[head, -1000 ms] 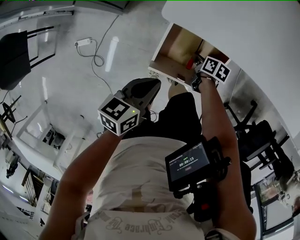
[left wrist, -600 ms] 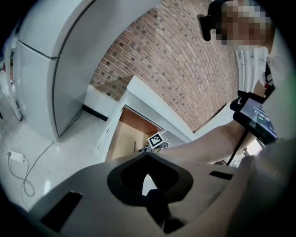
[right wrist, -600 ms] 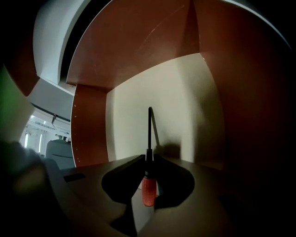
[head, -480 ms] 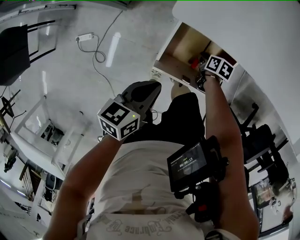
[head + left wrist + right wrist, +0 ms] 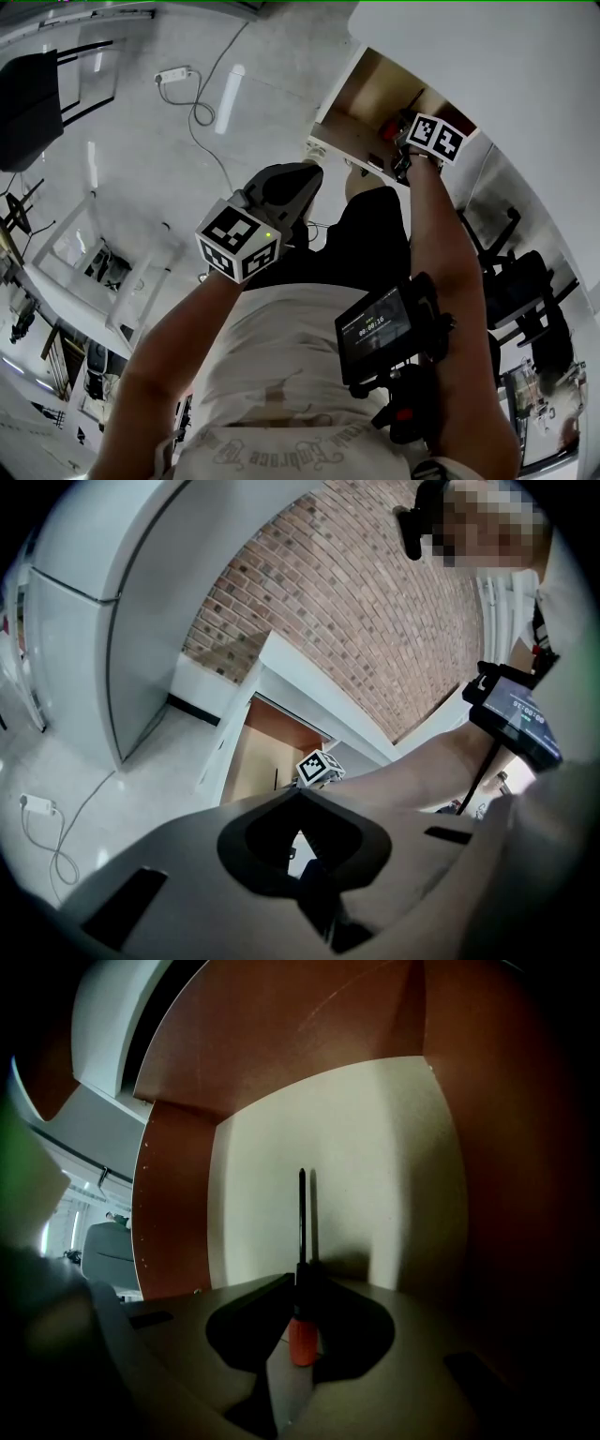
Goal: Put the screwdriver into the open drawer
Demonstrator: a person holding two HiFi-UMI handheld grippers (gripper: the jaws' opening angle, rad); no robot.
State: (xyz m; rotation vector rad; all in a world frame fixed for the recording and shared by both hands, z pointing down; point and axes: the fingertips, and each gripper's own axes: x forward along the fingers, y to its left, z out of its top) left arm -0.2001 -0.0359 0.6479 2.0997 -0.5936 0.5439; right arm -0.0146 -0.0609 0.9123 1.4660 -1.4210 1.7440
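The screwdriver (image 5: 302, 1335) has an orange-red handle and a thin black shaft (image 5: 301, 1213). My right gripper (image 5: 301, 1277) is shut on it where handle and shaft meet, and it points down into the open drawer (image 5: 328, 1147). The drawer has a pale bottom and brown walls. In the head view the drawer (image 5: 361, 98) stands out from under the white top, and the right gripper's marker cube (image 5: 433, 136) hangs at its near edge with a bit of red handle (image 5: 386, 127) beside it. My left gripper (image 5: 298, 176) is held lower, in front of the person's body, shut and empty.
A white desk top (image 5: 487, 56) runs above the drawer. On the floor lie a power strip with its cable (image 5: 175, 75) and a black chair (image 5: 26, 103) at the far left. Office chairs (image 5: 520, 277) stand at the right. A screen unit (image 5: 380, 326) hangs on the person's chest.
My right gripper has sunk a little deeper into the drawer with the screwdriver still in it. The left gripper has stayed where it was.
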